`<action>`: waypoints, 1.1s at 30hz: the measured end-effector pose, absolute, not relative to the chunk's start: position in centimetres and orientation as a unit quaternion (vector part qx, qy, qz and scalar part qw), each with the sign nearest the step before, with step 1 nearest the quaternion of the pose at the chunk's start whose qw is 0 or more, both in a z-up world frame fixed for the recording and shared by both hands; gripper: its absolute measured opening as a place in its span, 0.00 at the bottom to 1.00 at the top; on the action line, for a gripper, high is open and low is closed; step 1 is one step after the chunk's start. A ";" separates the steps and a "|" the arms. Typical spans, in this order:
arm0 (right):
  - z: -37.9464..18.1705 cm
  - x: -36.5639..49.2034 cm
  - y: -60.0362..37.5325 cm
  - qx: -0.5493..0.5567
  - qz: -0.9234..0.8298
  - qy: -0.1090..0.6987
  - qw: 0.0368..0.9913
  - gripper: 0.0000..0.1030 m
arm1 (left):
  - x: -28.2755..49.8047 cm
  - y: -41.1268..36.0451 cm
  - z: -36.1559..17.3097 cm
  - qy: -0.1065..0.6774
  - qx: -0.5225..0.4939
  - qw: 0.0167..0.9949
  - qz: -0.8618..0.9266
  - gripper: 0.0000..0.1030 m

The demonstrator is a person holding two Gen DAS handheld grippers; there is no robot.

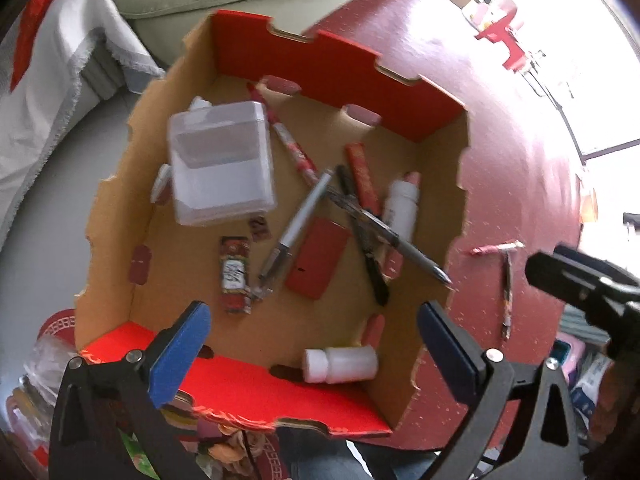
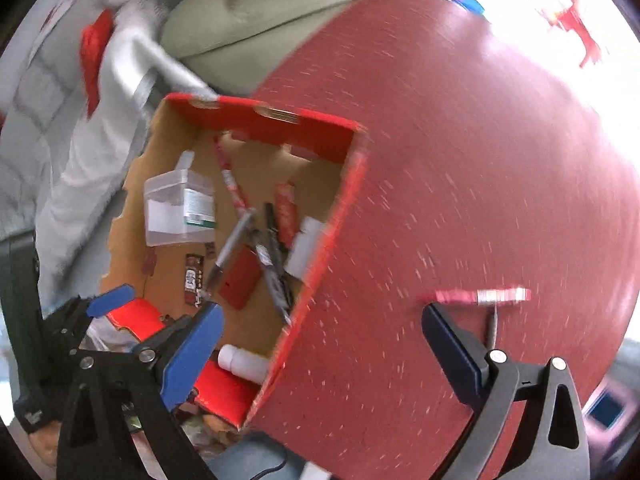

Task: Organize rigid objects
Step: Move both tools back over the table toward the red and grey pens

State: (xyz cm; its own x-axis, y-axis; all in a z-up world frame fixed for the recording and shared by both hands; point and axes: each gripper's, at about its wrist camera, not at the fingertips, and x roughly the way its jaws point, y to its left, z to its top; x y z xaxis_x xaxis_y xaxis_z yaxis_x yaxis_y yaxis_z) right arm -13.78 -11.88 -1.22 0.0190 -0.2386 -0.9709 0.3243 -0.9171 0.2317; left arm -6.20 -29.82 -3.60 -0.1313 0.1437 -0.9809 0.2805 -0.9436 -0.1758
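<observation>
Mostly packed: pens (image 1: 362,220), bottles (image 1: 342,364), case (image 1: 220,164) already in box (image 1: 256,396) mid-frame; two sticks (image 2: 482,296) left on surface (image 2: 460,160), lower right. Left gripper (image 1: 312,356), right gripper (image 2: 322,356): spread, empty.

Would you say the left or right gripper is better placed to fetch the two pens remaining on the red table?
Probably the right gripper: open and empty, with both pens just beyond its fingertips. The left gripper, also open, hovers over the cardboard box.

Red-walled, tan-floored cardboard box (image 1: 256,60) ahead of blue finger pads (image 1: 180,354). Clear white container (image 1: 220,164), black pens (image 1: 362,236) inside. Gold-flecked dark red table (image 2: 460,160) beyond.
</observation>
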 end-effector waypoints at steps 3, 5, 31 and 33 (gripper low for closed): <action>-2.4 -12.6 -7.1 0.700 -0.695 -0.019 0.163 0.97 | -6.4 -27.9 -3.1 0.162 0.659 0.018 -0.734 1.00; -3.4 -11.6 -4.0 0.710 -0.691 -0.036 0.133 0.97 | -6.6 -26.0 -2.8 0.159 0.664 -0.012 -0.731 1.00; -9.4 -2.3 13.3 0.750 -0.645 -0.147 -0.002 0.97 | -15.6 -0.7 -14.1 -0.289 0.643 -0.109 -0.701 1.00; -9.6 -2.8 12.9 0.747 -0.652 -0.130 0.004 0.97 | -16.4 -1.3 -14.2 -0.269 0.638 -0.095 -0.716 1.00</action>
State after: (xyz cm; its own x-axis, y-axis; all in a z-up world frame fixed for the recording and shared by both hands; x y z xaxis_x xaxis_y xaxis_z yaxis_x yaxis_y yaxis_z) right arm -2.82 12.92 -9.59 0.1159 -0.1984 -0.9732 -0.1885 -0.9664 0.1746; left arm -16.40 -1.30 -14.16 -0.1691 -0.2062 -0.9638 -0.4785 -0.8377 0.2632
